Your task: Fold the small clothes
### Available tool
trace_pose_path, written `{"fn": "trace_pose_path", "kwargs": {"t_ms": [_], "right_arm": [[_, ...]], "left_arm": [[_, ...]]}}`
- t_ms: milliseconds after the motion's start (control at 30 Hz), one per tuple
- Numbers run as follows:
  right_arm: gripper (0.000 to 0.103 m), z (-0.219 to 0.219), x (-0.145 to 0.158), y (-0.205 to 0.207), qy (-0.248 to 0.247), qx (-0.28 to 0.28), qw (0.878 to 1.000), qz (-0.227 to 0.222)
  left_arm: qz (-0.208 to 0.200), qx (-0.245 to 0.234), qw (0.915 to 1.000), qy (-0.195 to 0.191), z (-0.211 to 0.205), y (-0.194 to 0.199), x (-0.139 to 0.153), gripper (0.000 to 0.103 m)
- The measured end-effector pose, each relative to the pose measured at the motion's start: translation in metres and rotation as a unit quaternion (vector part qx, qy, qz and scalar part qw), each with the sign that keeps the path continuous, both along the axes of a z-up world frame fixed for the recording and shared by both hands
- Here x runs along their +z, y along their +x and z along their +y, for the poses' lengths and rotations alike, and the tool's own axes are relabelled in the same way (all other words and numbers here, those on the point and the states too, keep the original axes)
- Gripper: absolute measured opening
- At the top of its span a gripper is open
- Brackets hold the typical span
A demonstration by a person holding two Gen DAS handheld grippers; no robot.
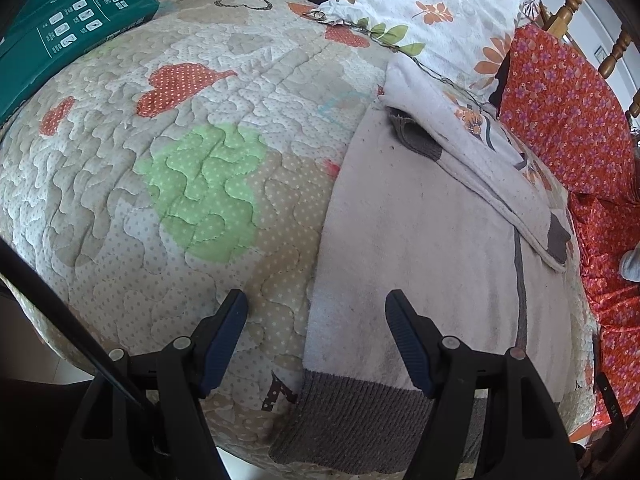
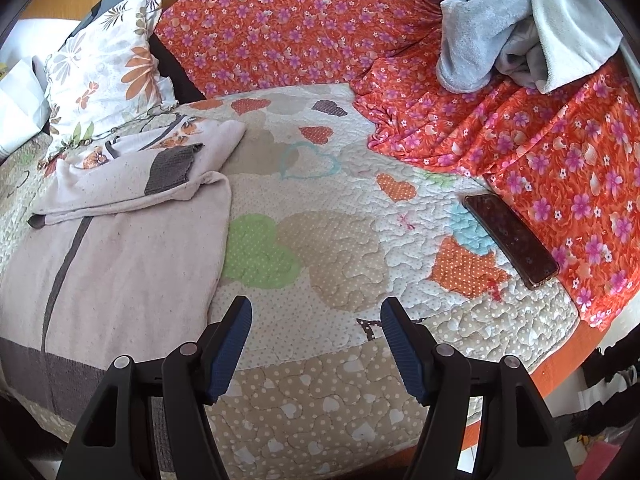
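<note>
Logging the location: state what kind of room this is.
Most likely a bedroom: a bed under a heart-patterned quilt, a floral pillow at its head, and a turned wooden bedpost.

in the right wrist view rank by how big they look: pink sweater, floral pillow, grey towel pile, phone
1. pink sweater, largest, though it lies nearest the camera
2. floral pillow and grey towel pile look about alike; both are cut off or distorted near the frame edge, so no ranking
3. phone, smallest
</note>
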State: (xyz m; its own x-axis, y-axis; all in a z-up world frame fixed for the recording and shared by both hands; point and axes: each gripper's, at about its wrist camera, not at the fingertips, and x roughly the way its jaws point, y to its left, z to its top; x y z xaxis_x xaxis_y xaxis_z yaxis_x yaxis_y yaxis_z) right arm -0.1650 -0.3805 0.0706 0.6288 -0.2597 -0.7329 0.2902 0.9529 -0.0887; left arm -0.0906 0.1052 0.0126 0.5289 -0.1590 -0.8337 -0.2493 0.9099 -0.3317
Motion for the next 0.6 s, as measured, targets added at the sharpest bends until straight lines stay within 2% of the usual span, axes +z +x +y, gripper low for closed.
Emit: {"fn": "trace_pose_path", "kwargs": {"t_ms": [267, 333, 400, 467, 533, 600], "right_arm": [[0.071, 0.005, -0.005, 0.006, -0.010, 0.011, 1.000, 0.013], [0.071, 0.002, -0.007, 0.007, 0.009, 0.008, 1.000, 0.016], [0.071, -0.002, -0.010, 0.008, 0.068, 0.009, 0.997, 0.020], [0.072, -0.008, -0.021, 0.009, 0.189, 0.018, 0.982, 0.012], [0.071, -0.010, -0.043, 0.011, 0.307, 0.032, 0.951, 0.007], [0.066, -0.006, -0.072, 0.016, 0.401, 0.043, 0.915, 0.014]], "left_arm": [[-0.001, -0.002, 1.0000, -0.004, 0.000, 0.001, 0.000, 0.071], [-0.006, -0.006, 0.9999, -0.012, 0.001, 0.001, 0.002, 0.070], [-0.014, -0.007, 0.9994, -0.030, 0.005, -0.001, 0.004, 0.063], [-0.018, -0.002, 0.9985, -0.052, 0.013, -0.004, 0.003, 0.061], [-0.013, 0.006, 0.9969, -0.077, 0.022, -0.006, -0.002, 0.061], [-0.014, 0.010, 0.9936, -0.112, 0.028, -0.007, -0.008, 0.061]]}}
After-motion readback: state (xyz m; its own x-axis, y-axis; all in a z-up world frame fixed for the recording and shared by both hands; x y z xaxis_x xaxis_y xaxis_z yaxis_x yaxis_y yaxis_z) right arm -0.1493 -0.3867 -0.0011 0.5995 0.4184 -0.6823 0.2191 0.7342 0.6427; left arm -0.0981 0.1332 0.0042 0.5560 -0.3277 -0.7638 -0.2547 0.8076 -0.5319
